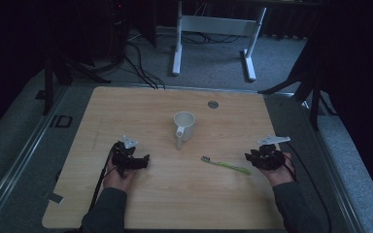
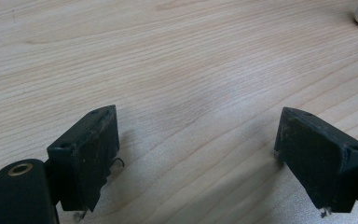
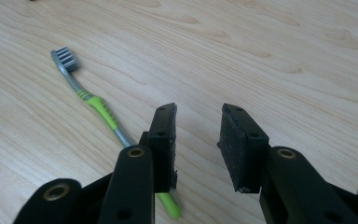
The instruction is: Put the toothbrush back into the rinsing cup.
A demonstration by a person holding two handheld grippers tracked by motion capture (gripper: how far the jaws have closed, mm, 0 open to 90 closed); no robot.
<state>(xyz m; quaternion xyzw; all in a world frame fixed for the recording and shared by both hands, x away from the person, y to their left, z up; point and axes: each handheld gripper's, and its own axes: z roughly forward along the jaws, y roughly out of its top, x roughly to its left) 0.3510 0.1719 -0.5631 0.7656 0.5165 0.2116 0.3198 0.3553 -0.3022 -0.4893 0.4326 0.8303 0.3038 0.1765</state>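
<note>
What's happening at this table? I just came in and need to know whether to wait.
A person holds a gripper in each hand over a wooden table. The right gripper sits beside the tail end of a green toothbrush that lies flat on the wood; its jaws are apart with nothing between them, the handle passing under the left jaw. The left gripper rests wide open over bare wood. A white mug stands upright mid-table, untouched. Nothing is held yet.
</note>
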